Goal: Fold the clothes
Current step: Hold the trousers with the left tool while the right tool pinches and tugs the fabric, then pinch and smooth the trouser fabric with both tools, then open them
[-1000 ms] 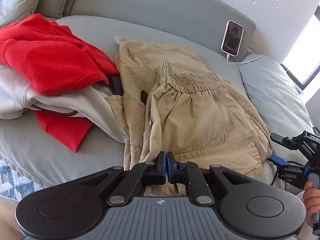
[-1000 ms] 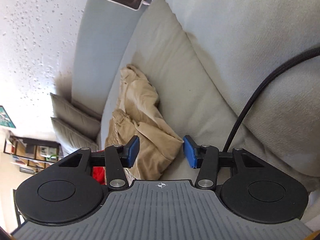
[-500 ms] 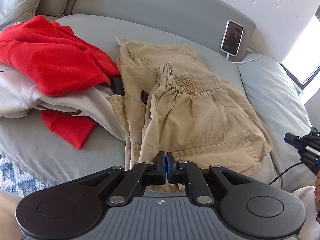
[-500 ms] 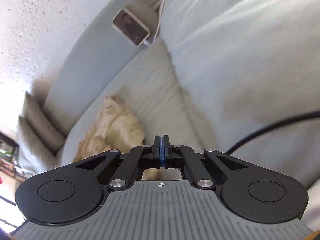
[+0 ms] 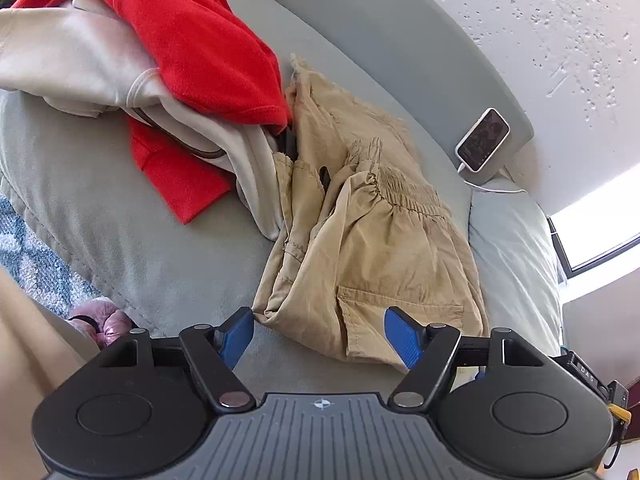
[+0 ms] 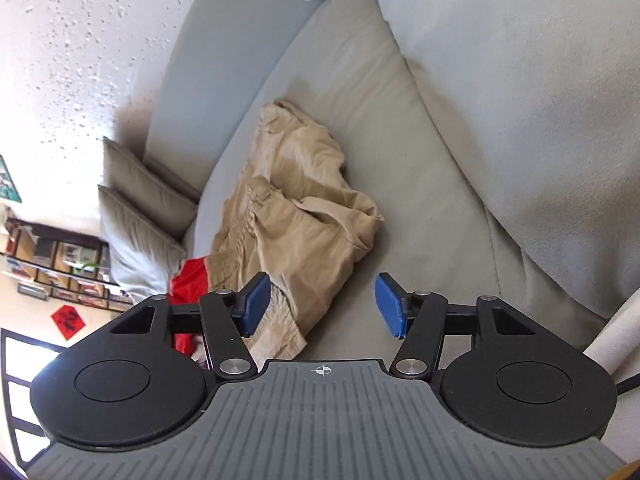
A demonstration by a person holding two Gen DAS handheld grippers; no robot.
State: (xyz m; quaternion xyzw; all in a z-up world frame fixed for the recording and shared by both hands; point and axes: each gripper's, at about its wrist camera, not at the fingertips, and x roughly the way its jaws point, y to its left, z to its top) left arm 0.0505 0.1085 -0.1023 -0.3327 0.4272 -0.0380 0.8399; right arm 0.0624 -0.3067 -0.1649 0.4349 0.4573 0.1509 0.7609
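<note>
Tan trousers (image 5: 372, 240) lie folded over on the grey sofa seat (image 5: 140, 248), elastic waistband on top. My left gripper (image 5: 320, 338) is open and empty just above their near hem. The trousers also show in the right wrist view (image 6: 296, 224). My right gripper (image 6: 320, 306) is open and empty, its left pad over the trousers' near edge. A red garment (image 5: 200, 44) and a cream garment (image 5: 72, 68) are piled to the left of the trousers.
A phone (image 5: 482, 145) on a white cable leans against the sofa back (image 5: 380, 32). A grey cushion (image 5: 516, 264) lies right of the trousers. A blue rug (image 5: 36, 256) and a pink slipper (image 5: 104, 320) are on the floor. Pillows (image 6: 136, 208) stand at the far end.
My left gripper has opened and let go of the trousers' hem, and its view has swung left and down. My right gripper shut briefly, then opened again, turned toward the trousers.
</note>
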